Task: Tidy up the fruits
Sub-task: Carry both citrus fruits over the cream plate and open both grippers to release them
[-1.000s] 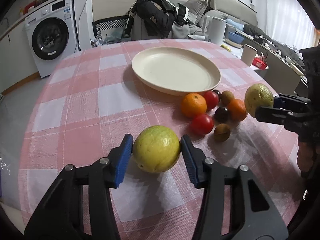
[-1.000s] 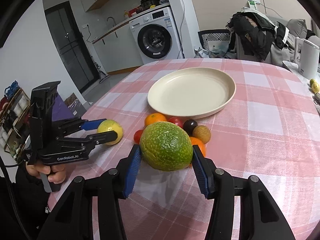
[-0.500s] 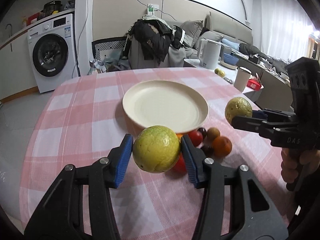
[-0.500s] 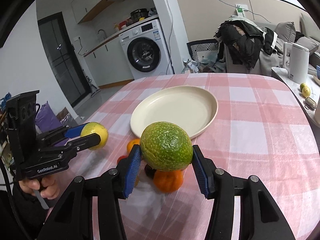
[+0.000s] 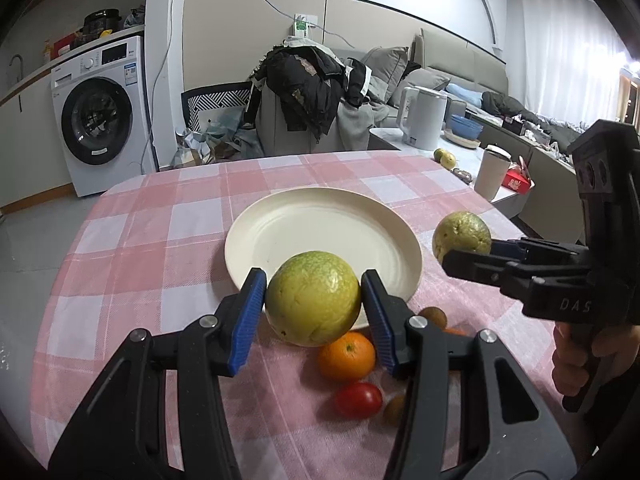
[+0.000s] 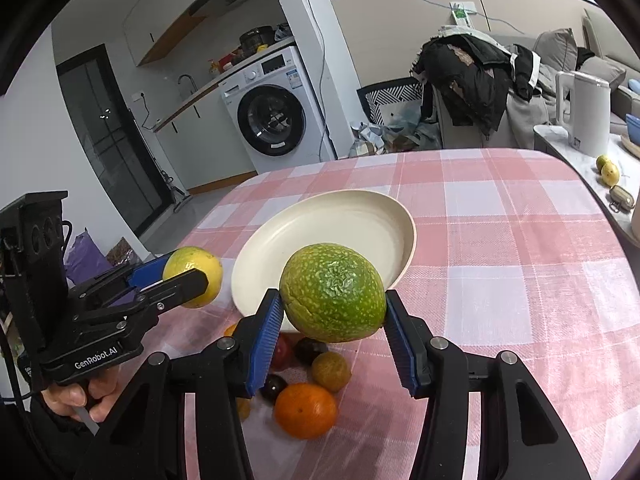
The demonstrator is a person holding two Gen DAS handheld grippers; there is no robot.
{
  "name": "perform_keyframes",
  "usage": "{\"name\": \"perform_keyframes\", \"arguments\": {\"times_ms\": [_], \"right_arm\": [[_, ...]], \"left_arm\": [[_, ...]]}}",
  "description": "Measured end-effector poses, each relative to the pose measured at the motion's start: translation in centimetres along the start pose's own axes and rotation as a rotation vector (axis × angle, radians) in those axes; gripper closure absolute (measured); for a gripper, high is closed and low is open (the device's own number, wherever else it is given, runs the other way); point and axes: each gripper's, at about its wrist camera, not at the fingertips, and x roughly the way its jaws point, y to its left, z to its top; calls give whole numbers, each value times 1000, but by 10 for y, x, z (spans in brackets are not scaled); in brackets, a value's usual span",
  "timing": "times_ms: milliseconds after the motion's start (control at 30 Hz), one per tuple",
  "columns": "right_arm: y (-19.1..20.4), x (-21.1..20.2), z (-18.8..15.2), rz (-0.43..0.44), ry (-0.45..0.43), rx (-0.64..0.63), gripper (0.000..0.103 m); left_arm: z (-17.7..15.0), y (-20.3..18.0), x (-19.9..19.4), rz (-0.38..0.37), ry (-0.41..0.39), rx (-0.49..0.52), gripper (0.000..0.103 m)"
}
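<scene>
My left gripper (image 5: 314, 310) is shut on a yellow-green citrus fruit (image 5: 313, 298), held in the air above the near rim of the empty cream plate (image 5: 320, 236). My right gripper (image 6: 332, 320) is shut on a mottled green citrus fruit (image 6: 333, 292), also held up just short of the plate (image 6: 340, 232). Each gripper shows in the other's view, the right one (image 5: 464, 256) at the right, the left one (image 6: 192, 276) at the left. Small fruits lie on the cloth below: an orange (image 5: 346, 356), a red tomato (image 5: 358, 399), another orange (image 6: 305, 411) and dark and brown ones (image 6: 331, 370).
The table has a pink checked cloth (image 5: 160, 240). Beyond it stand a washing machine (image 5: 100, 116), a chair heaped with clothes (image 5: 308, 84), and a side counter with a white kettle (image 5: 424, 120), a cup (image 5: 491, 172) and two small fruits (image 6: 608, 170).
Both grippers have risen from the table with their fruits and moved forward toward the plate. The small fruits now lie below and behind the fingertips.
</scene>
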Motion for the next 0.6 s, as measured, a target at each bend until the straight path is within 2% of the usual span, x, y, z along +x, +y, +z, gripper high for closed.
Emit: {"name": "perform_keyframes", "arguments": {"times_ms": [300, 600], "right_arm": [[3, 28, 3, -13, 39, -2, 51], [2, 44, 4, -31, 59, -6, 51]], "left_arm": [[1, 14, 37, 21, 31, -21, 56], [-4, 25, 55, 46, 41, -30, 56]]}}
